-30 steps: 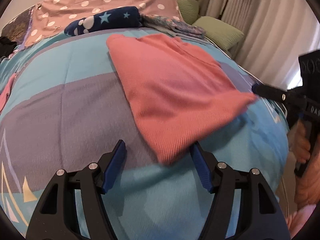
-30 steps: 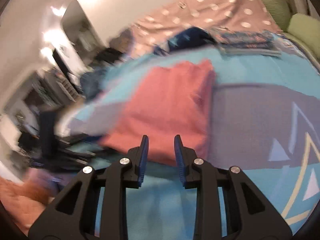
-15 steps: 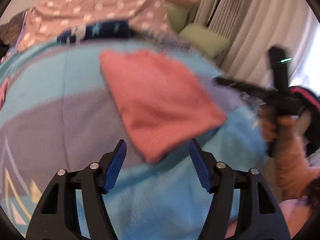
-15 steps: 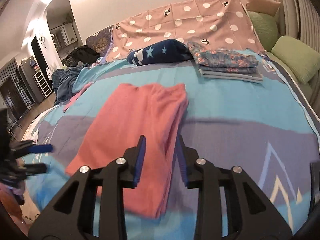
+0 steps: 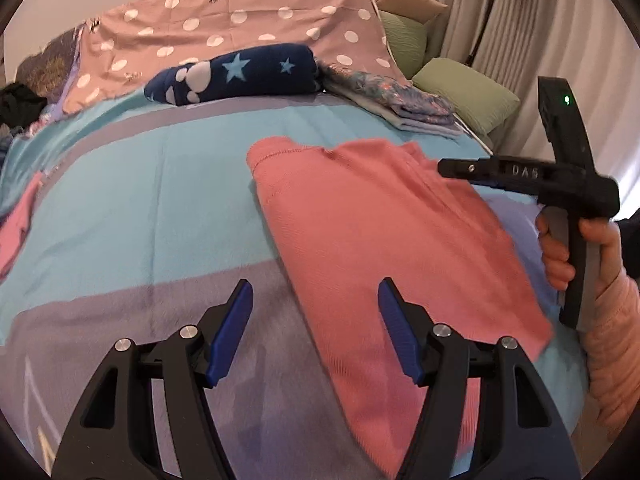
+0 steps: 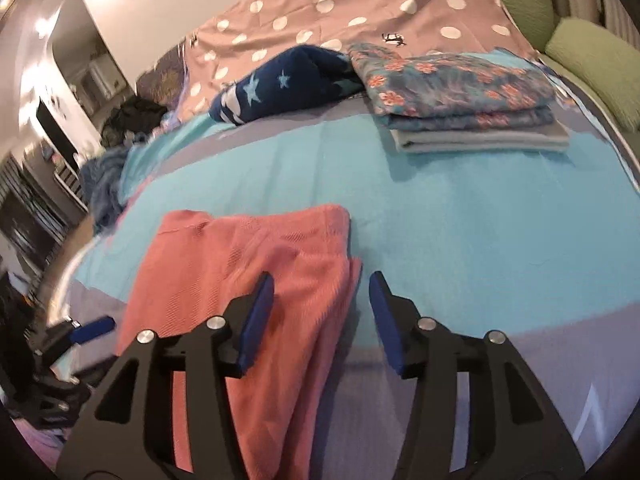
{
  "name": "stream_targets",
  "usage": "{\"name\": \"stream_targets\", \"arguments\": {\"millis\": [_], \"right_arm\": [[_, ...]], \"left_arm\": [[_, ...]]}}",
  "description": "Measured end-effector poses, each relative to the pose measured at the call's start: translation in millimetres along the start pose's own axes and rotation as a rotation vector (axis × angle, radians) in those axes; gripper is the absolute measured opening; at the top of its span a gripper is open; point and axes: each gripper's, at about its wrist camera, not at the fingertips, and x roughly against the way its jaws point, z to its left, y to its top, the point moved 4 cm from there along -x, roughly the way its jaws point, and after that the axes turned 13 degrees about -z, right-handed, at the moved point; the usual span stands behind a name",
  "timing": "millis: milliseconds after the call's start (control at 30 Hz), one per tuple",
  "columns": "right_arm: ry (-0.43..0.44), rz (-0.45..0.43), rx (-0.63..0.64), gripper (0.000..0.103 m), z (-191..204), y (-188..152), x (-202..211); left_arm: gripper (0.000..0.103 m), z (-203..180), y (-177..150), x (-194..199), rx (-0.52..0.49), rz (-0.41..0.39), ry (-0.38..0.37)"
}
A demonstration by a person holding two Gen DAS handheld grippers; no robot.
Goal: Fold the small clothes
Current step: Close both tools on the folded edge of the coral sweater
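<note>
A coral-pink knit garment (image 5: 380,248) lies folded flat on the bed's blue and grey cover; it also shows in the right wrist view (image 6: 248,264). My left gripper (image 5: 316,328) is open and empty, hovering over the garment's near left edge. My right gripper (image 6: 320,316) is open and empty above the garment's right edge. The right gripper also shows in the left wrist view (image 5: 452,168), over the garment's far right side.
A stack of folded floral and grey clothes (image 6: 464,100) and a rolled navy star blanket (image 5: 236,74) lie at the back. A pink dotted sheet (image 5: 240,28) and green pillows (image 5: 464,92) stand behind. Another pink cloth (image 5: 18,224) lies at the left edge.
The right gripper has opened from nearly shut and moved forward along the garment's right side. The left gripper stayed open and shifted closer over the garment's near edge.
</note>
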Motion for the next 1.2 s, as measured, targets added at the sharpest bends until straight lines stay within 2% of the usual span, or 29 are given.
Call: {"name": "stream_targets", "arguments": {"millis": [33,100,133,233,300,400,467,500,533,600,700,767,833,900,933,967,1000,1067,1100,1133,1200], "right_arm": [[0.003,0.020,0.012,0.005,1.8,-0.2,-8.6],[-0.013,0.000,0.031,0.005,5.1,1.6,-6.9],[0.000,-0.059,0.049,0.005,10.2,6.8,4.2],[0.096,-0.210,0.082,0.005,25.9,24.5,42.7],[0.090,-0.230,0.136,0.006,29.2,27.5,43.7],[-0.058,-0.143,0.240,0.006,13.9,12.7,-1.0],[-0.101,-0.026,0.176,0.007,-8.8,-2.5,-28.7],[-0.086,-0.007,0.126,0.007,-16.5,-3.9,-31.2],[-0.058,-0.037,0.066,0.008,-23.8,1.0,-23.4],[-0.059,-0.109,0.047,0.011,-27.6,12.1,-5.2],[0.018,-0.136,0.066,0.011,-14.2,23.0,19.1],[0.157,-0.102,0.126,0.011,14.6,20.5,27.7],[0.250,-0.044,0.197,0.011,40.1,9.3,27.1],[0.214,0.018,0.297,0.012,53.0,-4.9,14.0],[0.109,0.042,0.365,0.013,47.8,-14.3,-1.7],[0.048,0.047,0.391,0.013,39.0,-20.0,-13.6],[0.068,0.023,0.337,0.013,29.4,-20.6,-16.3],[0.082,0.020,0.226,0.013,22.8,-12.6,-7.1],[0.085,0.008,0.193,0.014,21.9,-10.7,-2.4],[0.089,-0.011,0.164,0.018,20.8,-7.6,8.2],[0.088,-0.037,0.151,0.037,21.0,-7.0,28.3]], "left_arm": [[0.066,3.2,4.1,-5.7,0.015,-0.001,-0.002],[0.066,7.6,10.0,-15.6,0.028,-0.002,0.005],[0.066,11.2,13.1,-22.0,0.038,-0.001,0.016],[0.066,15.9,13.3,-33.7,0.065,0.005,0.014],[0.071,17.3,8.8,-38.3,0.071,0.010,0.023],[0.077,21.2,4.1,-41.7,0.081,-0.005,0.054],[0.078,23.8,1.6,-41.4,0.093,-0.010,0.066],[0.078,25.2,1.4,-40.5,0.100,-0.014,0.069],[0.078,26.4,1.1,-38.3,0.107,-0.022,0.074],[0.078,28.0,1.5,-35.9,0.110,-0.029,0.086],[0.078,26.3,4.7,-33.5,0.097,-0.037,0.103],[0.078,23.2,9.1,-29.6,0.076,-0.057,0.117],[0.078,20.0,15.0,-26.8,0.059,-0.080,0.107],[0.078,16.3,16.5,-29.1,0.037,-0.074,0.103],[0.078,16.6,12.6,-34.9,0.011,-0.049,0.127],[0.079,18.1,8.9,-40.2,-0.002,-0.028,0.140],[0.081,21.6,4.6,-45.1,0.010,-0.013,0.128],[0.081,33.8,2.7,-47.2,0.117,0.004,0.076],[0.081,36.5,3.2,-45.5,0.139,0.002,0.069],[0.081,37.7,3.5,-43.1,0.150,0.001,0.067],[0.081,36.3,2.8,-35.5,0.152,0.001,0.053]]}}
